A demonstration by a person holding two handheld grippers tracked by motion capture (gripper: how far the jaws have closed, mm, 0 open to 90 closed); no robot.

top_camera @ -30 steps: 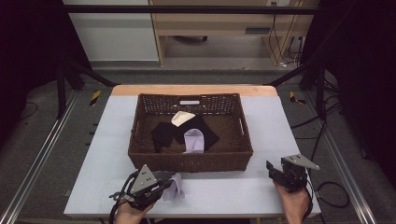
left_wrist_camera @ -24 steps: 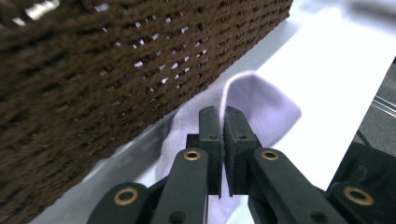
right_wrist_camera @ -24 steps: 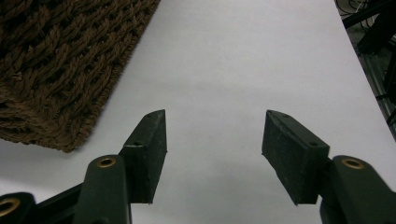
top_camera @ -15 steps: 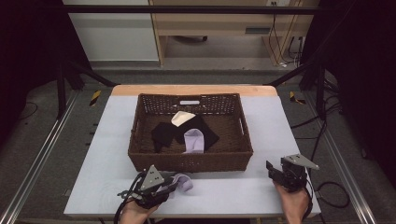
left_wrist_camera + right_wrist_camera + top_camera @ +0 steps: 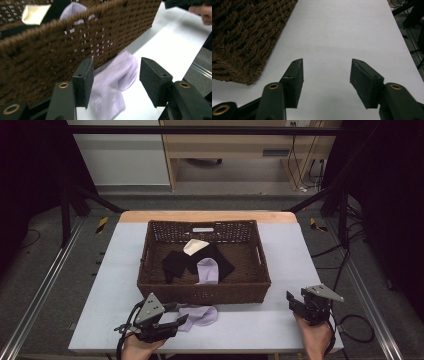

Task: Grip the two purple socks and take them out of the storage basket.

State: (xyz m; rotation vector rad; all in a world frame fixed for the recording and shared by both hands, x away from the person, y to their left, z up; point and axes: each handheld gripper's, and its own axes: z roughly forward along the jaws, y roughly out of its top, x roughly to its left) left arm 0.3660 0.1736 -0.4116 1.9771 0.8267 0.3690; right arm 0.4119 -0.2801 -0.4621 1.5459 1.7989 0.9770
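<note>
A lavender sock (image 5: pixel 200 315) lies flat on the white table just in front of the brown wicker basket (image 5: pixel 205 293). My left gripper (image 5: pixel 177 323) is at the sock's near end. Its jaws have just been opening and now stand wide. In the left gripper view the sock (image 5: pixel 113 85) lies between and beneath the jaws of that gripper (image 5: pixel 115 80), and neither pad presses on it. Inside the basket are a second lavender sock (image 5: pixel 208 270), black socks (image 5: pixel 175 263) and a cream piece (image 5: pixel 195 246). My right gripper (image 5: pixel 293 302) is open over bare table; its jaws (image 5: pixel 325 80) have just been closing a little with nothing between them.
The basket fills the middle of the table (image 5: pixel 125 270), and its front right corner (image 5: pixel 242 50) is close to the right gripper. A wooden bench (image 5: pixel 225 150) stands beyond the far edge. Metal rails run along both sides of the table.
The left gripper's jaws have opened and let go of the lavender sock, which now lies spread on the table before the basket. The right hand has stayed where it was.
</note>
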